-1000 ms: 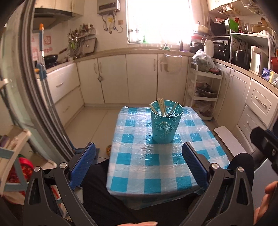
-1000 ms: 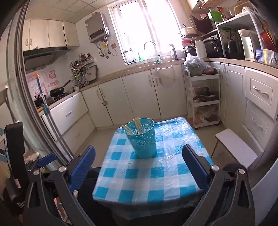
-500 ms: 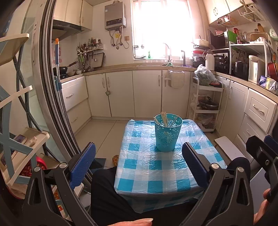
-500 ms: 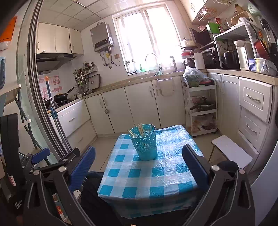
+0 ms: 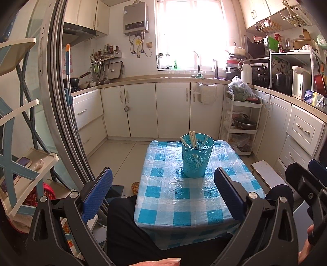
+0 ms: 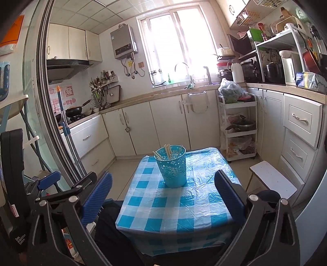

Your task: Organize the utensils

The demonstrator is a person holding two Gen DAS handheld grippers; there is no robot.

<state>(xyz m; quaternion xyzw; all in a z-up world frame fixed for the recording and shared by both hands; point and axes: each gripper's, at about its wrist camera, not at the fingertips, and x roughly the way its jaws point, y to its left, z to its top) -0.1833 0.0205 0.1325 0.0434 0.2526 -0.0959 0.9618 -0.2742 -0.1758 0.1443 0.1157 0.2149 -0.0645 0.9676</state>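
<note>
We see a home kitchen. White base cabinets (image 5: 141, 110) run under an L-shaped counter (image 5: 163, 77) along the far and right walls, with a sink tap (image 5: 197, 59) below a bright window (image 5: 190, 32). A gas water heater (image 5: 136, 17) hangs on the tiled wall at the window's left, beside a rack of hanging utensils (image 5: 101, 63). A pan (image 6: 74, 111) sits on the hob at the counter's left end, under a range hood (image 6: 65, 66). On the right we note a kettle (image 5: 299, 81), a thermos jug (image 5: 246, 71) and a white trolley (image 5: 241, 126) holding a pot.
</note>
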